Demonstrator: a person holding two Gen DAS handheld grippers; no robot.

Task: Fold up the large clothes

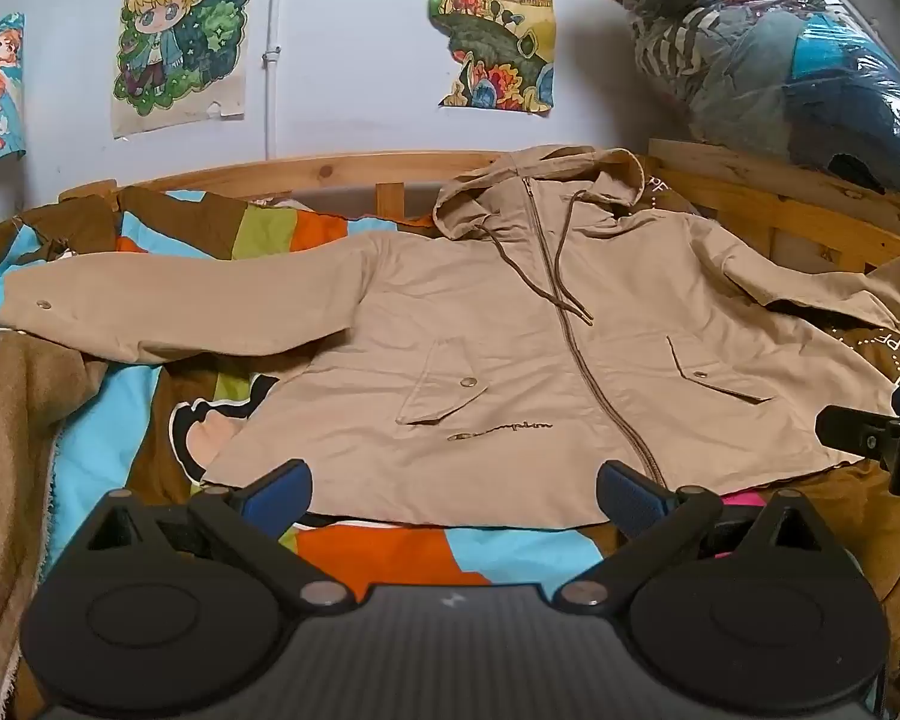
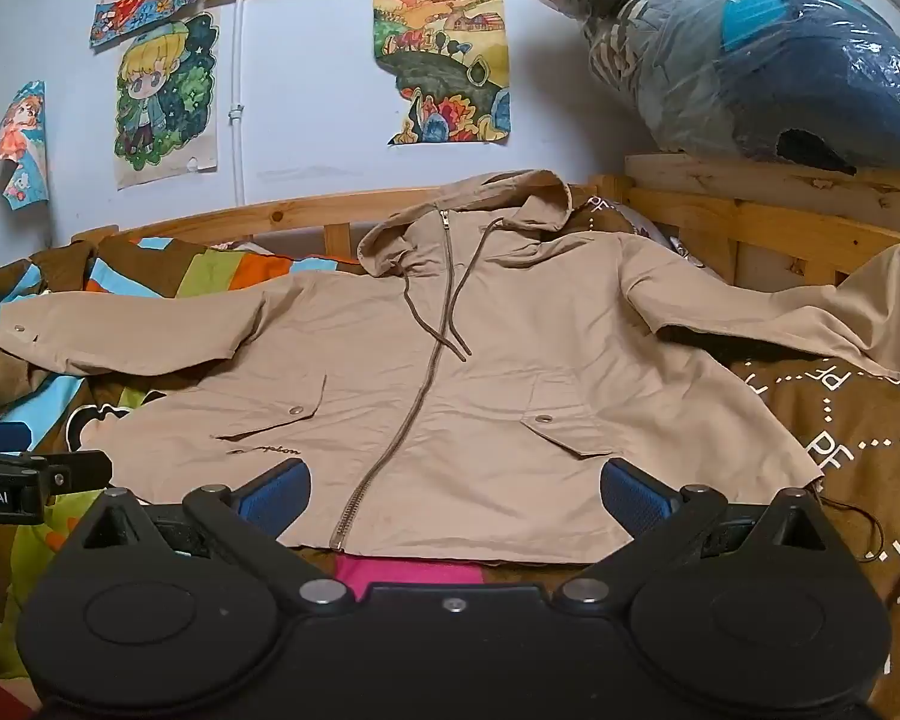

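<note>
1. Pale wall (image 1: 354, 60) fills my background, hung with cartoon posters (image 1: 177, 42), and a wooden bed frame (image 1: 306, 171) runs below it. At 1 o'clock a plastic-wrapped bundle (image 1: 798, 72) sits on the frame's shelf, well apart from the work.
2. Covering the bed is a patchwork quilt (image 1: 390, 546) in brown, blue and orange, my folding surface.
3. On it, dead centre, lies the tan hooded jacket (image 1: 510, 360), front up and zipped, hood at 12 o'clock, hem toward me at 6. I judge it was spread flat so the folds come out square.
4. Its left-hand sleeve (image 1: 168, 306) stretches toward 9 o'clock and the right-hand sleeve (image 2: 780, 318) toward 3, both laid out, so nothing is folded yet.
5. My left gripper (image 1: 453, 495) hovers just over the hem left of the zip, released, its blue pads wide apart and holding nothing.
6. My right gripper (image 2: 456, 495) hangs over the hem right of the zip, likewise released and empty. Each claw peeks into the other's view at the edge, so they sit side by side.
7. I reckon a sleeve is the first thing to bring in.
</note>
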